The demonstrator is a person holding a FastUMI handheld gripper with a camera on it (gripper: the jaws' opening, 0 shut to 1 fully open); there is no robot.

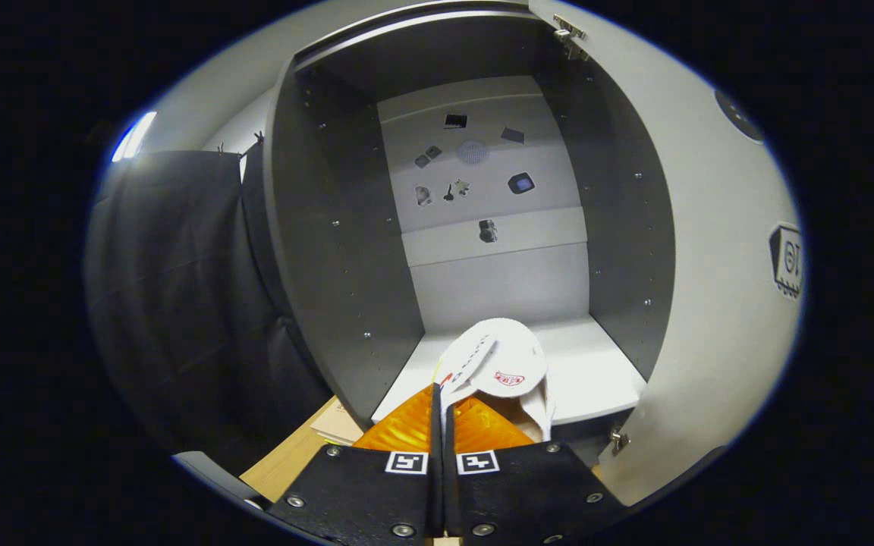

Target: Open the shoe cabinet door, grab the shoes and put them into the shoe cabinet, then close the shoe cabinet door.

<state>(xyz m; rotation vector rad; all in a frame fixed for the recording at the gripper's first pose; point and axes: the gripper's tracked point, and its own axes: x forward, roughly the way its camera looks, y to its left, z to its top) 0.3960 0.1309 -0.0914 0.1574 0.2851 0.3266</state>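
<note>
We see the gripper w/ fingers nearly together, narrow gap, pinching the white shoe by its edge; a thin bit of the shoe's collar/fabric sits between the two fingers, so both press on it; shoe hangs just ahead of the fingertips, sole/insole side facing us, small red mark on it; rest of the shoe drapes to the right of the fingers.

Beyond the shoe: shoe cabinet is open, grey interior; shoe is at the front edge of the cabinet's bottom shelf, over its lip; can't tell if it's touching the shelf or just above it; shelf is pale, otherwise bare around the shoe.

Cabinet door swung open to the right of the fingers, pale inner face toward us; hinges at its top and bottom corners; a sticker on the door further right.

Back panel of the cabinet, well beyond the fingers, carries several small stickers/marks, too small to tell apart; left side wall dark grey w/ small screw dots.

Left of the fingers and cabinet: black cloth wall; below it, near the left finger, a strip of wooden floor and a flat pale cardboard-like piece by the cabinet's base; bright lamp up top far left.
</note>
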